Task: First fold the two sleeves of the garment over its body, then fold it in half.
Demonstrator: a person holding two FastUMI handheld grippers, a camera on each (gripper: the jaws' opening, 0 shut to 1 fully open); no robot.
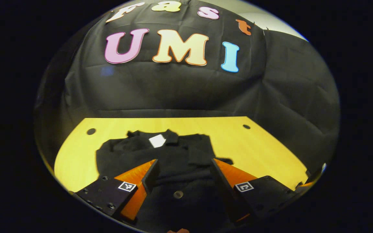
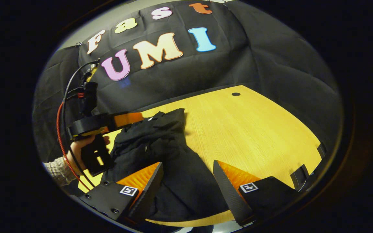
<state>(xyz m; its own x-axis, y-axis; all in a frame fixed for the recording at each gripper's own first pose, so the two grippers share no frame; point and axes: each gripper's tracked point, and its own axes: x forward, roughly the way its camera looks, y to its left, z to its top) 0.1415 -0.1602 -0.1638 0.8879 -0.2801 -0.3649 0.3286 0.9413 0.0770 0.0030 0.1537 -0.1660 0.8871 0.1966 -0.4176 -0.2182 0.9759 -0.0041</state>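
Note:
A black garment (image 1: 173, 155) lies on the yellow wooden table (image 1: 254, 145), its collar with a white label (image 1: 157, 140) at the far end. Cloth lies in layers over its body, and I cannot tell the sleeves apart. My left gripper (image 1: 184, 161) hovers open over the near part of the garment, with a button (image 1: 178, 194) between its fingers. In the right gripper view the garment (image 2: 160, 142) runs from the collar down to my right gripper (image 2: 187, 163), which stands open over its near hem. The left gripper (image 2: 139, 118), held by a hand (image 2: 76, 149), reaches over the garment's left side.
The table (image 2: 254, 129) has bare wood to the right of the garment. Small round holes (image 1: 91, 131) (image 1: 246, 126) (image 2: 235, 94) sit near its far corners. Dark clips (image 2: 298, 176) stick up at its right edge. Black cloth walls close the booth behind.

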